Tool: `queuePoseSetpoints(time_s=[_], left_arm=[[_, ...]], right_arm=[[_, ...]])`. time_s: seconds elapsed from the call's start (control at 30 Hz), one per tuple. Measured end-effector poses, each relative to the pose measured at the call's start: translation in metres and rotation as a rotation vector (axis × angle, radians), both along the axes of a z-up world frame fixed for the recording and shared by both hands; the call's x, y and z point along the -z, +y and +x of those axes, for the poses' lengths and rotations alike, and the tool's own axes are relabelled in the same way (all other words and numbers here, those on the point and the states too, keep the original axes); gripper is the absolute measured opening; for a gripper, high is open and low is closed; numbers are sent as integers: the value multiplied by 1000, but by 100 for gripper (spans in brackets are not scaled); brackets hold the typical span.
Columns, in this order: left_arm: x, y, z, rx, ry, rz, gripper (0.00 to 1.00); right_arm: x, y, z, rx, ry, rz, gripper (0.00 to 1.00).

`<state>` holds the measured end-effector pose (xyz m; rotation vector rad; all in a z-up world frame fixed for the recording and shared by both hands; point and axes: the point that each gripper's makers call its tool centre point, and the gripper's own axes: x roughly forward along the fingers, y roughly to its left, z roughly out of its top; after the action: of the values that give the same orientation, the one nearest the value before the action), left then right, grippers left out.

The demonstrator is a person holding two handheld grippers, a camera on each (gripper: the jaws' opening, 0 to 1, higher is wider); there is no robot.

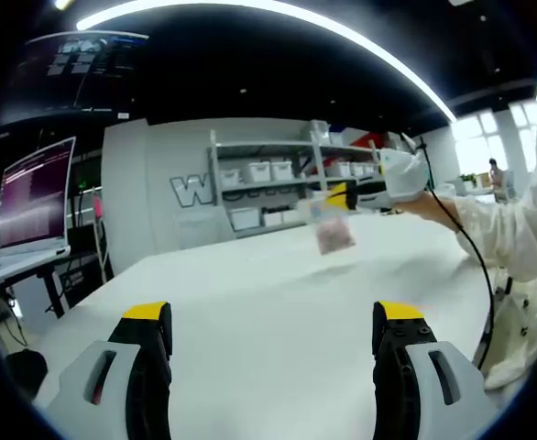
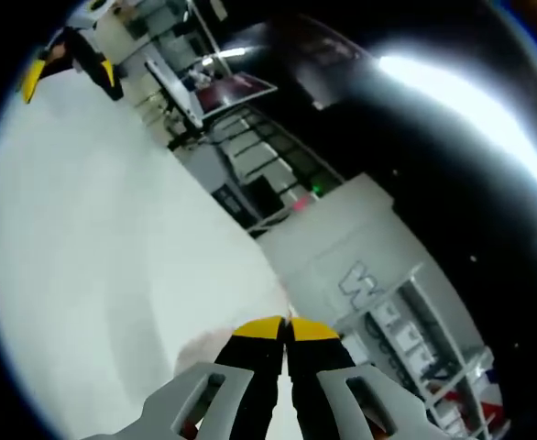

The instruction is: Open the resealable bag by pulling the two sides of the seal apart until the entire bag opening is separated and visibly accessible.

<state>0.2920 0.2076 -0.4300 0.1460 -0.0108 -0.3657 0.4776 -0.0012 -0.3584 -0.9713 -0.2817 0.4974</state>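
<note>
Desk (image 1: 250, 302): big white surface, spreading across my left gripper view from the near edge to the far wall. In my right gripper view it (image 2: 85, 238) runs tilted along the left side, since that camera is rolled.

Back wall: grey panel with large pale lettering (image 1: 191, 191), and a white shelf unit (image 1: 278, 188) carrying pale storage bins. A laptop (image 1: 32, 206) with a pinkish lit screen sits on a stand off the desk's left end.

Person: white sleeve (image 1: 516, 229) entering from the right of my left gripper view, gloved hand (image 1: 404, 174) wrapped round the handle of the right claw (image 1: 340, 196).

Left claw (image 1: 273, 325): jaws wide apart at the bottom of its own view, nothing between them, poised above the bare desk. It also appears far off in my right gripper view (image 2: 71, 64), near the top left.

Right claw (image 2: 287, 328): yellow tips pressed together. In my left gripper view it is clamped on the top edge of the resealable bag (image 1: 333, 231).

Resealable bag: small, clear, with pinkish contents; hangs from the right claw, raised off the desk, well apart from my left claw. In my right gripper view a pale pinkish patch (image 2: 200, 353) beside the jaws is likely the bag, too blurred to read the seal.
</note>
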Motion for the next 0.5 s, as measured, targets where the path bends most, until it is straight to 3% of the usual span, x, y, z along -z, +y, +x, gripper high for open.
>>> queuePoseSetpoints(time_s=[0.5], left_arm=[[0, -5, 1, 9, 4, 10, 90]], right_arm=[[-9, -3, -9, -13, -28, 5, 0]])
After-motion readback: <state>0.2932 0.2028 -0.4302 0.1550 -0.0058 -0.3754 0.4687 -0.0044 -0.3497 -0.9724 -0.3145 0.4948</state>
